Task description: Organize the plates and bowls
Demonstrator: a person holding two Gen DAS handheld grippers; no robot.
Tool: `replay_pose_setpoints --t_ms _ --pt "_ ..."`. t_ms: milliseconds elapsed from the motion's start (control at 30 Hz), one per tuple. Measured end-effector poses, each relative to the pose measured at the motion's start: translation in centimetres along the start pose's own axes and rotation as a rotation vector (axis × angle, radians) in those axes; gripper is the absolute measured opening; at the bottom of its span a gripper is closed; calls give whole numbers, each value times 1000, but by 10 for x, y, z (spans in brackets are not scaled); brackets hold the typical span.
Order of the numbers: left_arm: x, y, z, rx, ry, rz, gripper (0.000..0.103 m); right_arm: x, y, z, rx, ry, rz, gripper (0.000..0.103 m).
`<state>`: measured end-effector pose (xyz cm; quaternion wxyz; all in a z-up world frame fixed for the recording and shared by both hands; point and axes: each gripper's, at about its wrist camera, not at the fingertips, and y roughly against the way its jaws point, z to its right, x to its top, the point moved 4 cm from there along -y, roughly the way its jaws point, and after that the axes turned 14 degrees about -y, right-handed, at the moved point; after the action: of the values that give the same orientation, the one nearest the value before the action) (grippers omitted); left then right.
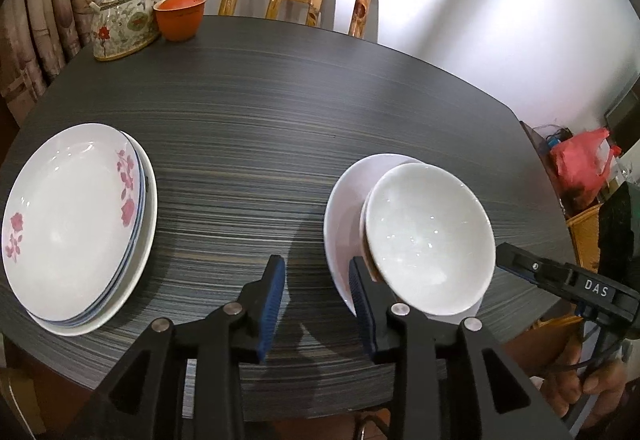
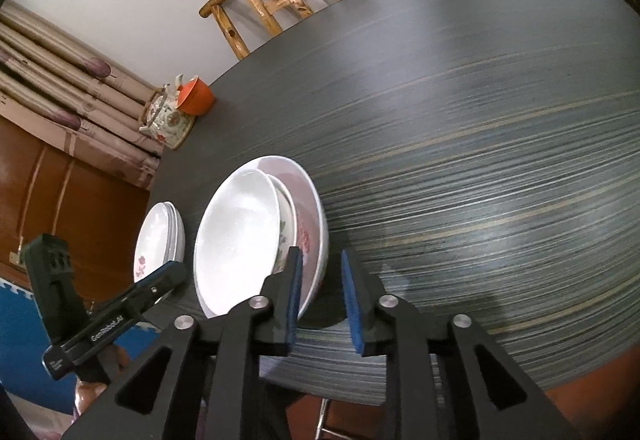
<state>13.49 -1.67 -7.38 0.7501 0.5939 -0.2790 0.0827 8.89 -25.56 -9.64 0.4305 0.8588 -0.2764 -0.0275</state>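
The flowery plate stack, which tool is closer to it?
Left. The left tool sits between the plate stack and the bowls. The right tool is beyond the bowls, farther away.

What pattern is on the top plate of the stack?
Pink flowers on white, along the rim of the top plate; clearest in the left wrist view.
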Motion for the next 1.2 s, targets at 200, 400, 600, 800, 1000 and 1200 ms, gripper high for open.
replay_pose_setpoints --t_ms 200,400,600,800,1000,1200 --pt "0 -10 2 -29 -17 -10 34 -5 -5 2 -19 -9 5 28" --pt "3 -15 2 -32 -25 -17 34 -6 -6 1 -32 -2 8 28" --pt "3 -19 2 -15 -42 -25 34 -8 -12 0 -54 2 -3 28" --pt "3 -22 4 -4 -47 -33 34 -8 -16 0 -62 -2 -9 28" --pt "0 -26 7 19 -67 -41 34 -6 -19 0 -68 -3 -12 30" --pt "-1 -28 9 33 -85 -45 34 -5 -24 2 -71 0 -26 31"
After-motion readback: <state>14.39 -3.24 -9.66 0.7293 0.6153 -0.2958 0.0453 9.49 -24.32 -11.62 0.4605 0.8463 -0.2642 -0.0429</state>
